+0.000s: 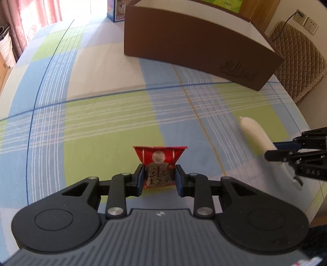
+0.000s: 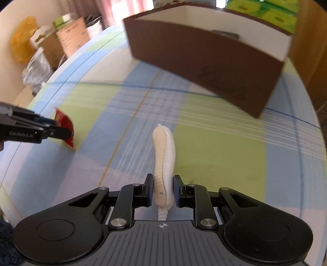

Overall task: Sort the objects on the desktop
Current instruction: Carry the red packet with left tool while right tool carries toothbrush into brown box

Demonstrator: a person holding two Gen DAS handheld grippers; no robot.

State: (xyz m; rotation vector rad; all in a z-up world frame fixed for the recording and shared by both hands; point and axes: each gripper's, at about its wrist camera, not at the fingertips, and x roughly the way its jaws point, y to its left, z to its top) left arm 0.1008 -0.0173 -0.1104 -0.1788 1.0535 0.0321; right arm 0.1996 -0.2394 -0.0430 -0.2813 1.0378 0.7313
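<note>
My left gripper (image 1: 160, 177) is shut on a red snack packet (image 1: 159, 161) with printed characters, held just above the plaid tablecloth (image 1: 102, 122). My right gripper (image 2: 163, 189) is shut on the near end of a cream ribbed banana-shaped tool (image 2: 164, 155) that points away from me. From the left wrist view the same cream tool (image 1: 254, 134) and the right gripper (image 1: 280, 158) show at the right edge. The right wrist view shows the left gripper (image 2: 65, 133) and the red packet (image 2: 64, 124) at the left. A brown box (image 1: 194, 45) with a white inside stands further back.
The brown box (image 2: 204, 59) holds something dark near its far wall. A quilted chair (image 1: 296, 59) stands beyond the table's right edge. Cardboard boxes (image 2: 67, 38) and bags sit off the far left side. A green carton (image 2: 265, 12) is behind the box.
</note>
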